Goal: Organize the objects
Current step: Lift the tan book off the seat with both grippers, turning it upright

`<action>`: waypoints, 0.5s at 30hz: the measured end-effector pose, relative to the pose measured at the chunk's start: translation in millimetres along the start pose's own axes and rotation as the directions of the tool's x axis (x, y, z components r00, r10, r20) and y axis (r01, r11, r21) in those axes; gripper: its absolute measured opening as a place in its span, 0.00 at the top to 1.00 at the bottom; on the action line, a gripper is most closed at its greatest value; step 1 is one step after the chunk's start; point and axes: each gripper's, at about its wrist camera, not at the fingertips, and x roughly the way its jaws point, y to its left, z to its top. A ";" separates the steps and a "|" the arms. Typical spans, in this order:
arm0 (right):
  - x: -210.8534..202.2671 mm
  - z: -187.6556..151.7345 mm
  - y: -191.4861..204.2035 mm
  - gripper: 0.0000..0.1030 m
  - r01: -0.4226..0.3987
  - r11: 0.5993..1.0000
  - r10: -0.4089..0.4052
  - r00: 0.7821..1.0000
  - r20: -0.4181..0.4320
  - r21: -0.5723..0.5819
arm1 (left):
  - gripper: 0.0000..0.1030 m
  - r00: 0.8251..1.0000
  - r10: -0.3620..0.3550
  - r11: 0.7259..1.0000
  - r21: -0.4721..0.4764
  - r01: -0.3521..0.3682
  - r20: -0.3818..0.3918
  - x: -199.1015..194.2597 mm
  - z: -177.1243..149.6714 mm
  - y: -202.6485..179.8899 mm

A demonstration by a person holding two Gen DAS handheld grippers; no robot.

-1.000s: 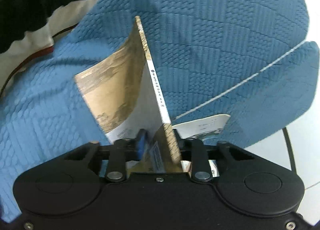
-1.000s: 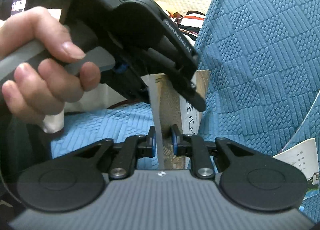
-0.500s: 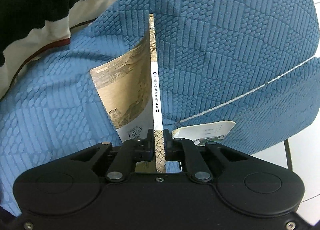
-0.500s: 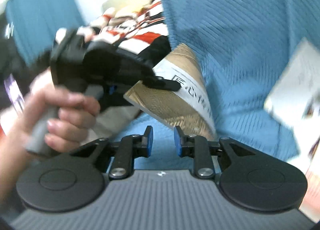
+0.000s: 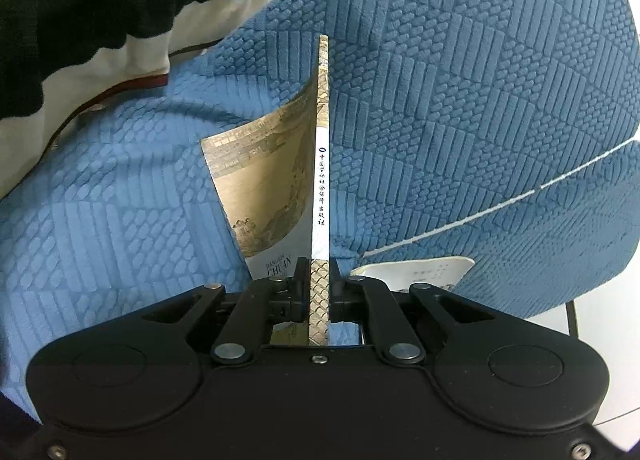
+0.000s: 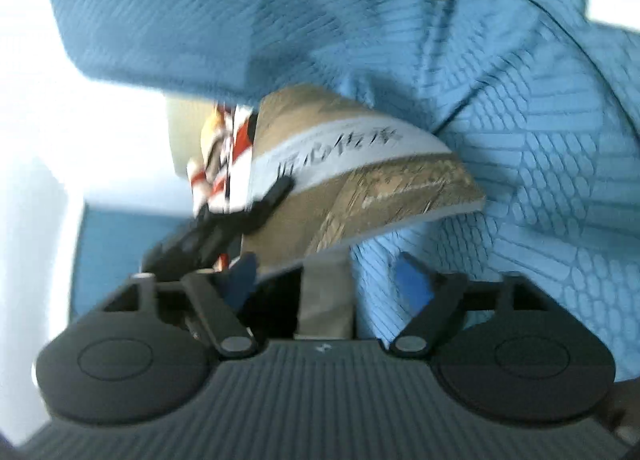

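— Book (image 5: 319,180) placement, what was it?
— Edge-on over the blue sofa (image 5: 460,100), spine toward the lens, its tan cover bowing off to the left. The left gripper (image 5: 319,284) pointed forward and somewhat down, both fingers pinched tight on the lower spine.
— And the right gripper (image 6: 326,280)?
— It sat just beneath the book's corner, and its view was tilted and blurred. Its jaws had just been opening and stood wide apart, pressing on nothing.
— Anything else close by?
— A white booklet (image 5: 420,270) lay on the seat, just right of the left gripper's fingers.
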 end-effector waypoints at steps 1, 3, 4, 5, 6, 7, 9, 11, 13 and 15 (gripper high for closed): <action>3.3 1.5 -2.6 0.20 -0.012 0.999 0.011 1.000 0.007 0.033 | 0.94 1.000 -0.003 1.000 -0.010 0.003 0.003 -1.1 0.1 0.8; 11.2 4.7 -9.7 0.20 -0.023 0.995 0.022 1.000 0.010 0.095 | 0.94 1.000 -0.004 1.000 -0.016 0.005 0.010 -3.1 -0.6 1.0; 15.8 6.4 -12.8 0.20 -0.025 0.992 0.024 1.000 0.012 0.120 | 0.94 1.000 -0.002 1.000 -0.018 0.002 0.013 -3.9 -0.6 1.0; 19.5 8.4 -14.9 0.20 -0.029 0.990 0.028 1.000 0.011 0.135 | 0.94 1.000 -0.001 1.000 -0.022 0.001 0.015 -4.5 -0.6 1.3; 24.4 10.0 -17.1 0.20 -0.033 0.989 0.032 0.999 0.009 0.143 | 0.94 1.000 -0.004 1.000 -0.026 0.004 0.017 -5.3 -0.2 1.9; 29.9 11.0 -17.6 0.20 -0.035 0.988 0.035 0.999 0.006 0.148 | 0.94 1.000 -0.006 1.000 -0.029 0.007 0.018 -6.2 0.2 2.5; 39.5 12.8 -20.2 0.20 -0.040 0.987 0.039 0.999 0.006 0.154 | 0.94 1.000 -0.009 0.999 -0.031 0.009 0.024 -8.4 1.6 2.8; 48.4 13.5 -21.3 0.20 -0.047 0.987 0.046 0.999 0.008 0.152 | 0.94 0.999 -0.006 1.000 -0.026 0.007 0.037 -11.0 2.9 2.8; 59.3 13.6 -23.4 0.20 -0.038 0.994 0.037 0.999 0.009 0.102 | 0.94 0.999 -0.001 1.000 -0.029 0.003 0.039 -12.5 4.1 4.2; 62.2 17.0 -30.5 0.23 -0.030 0.994 0.027 0.999 0.033 0.103 | 0.95 0.999 -0.002 0.999 -0.041 0.003 0.040 -13.5 5.2 7.0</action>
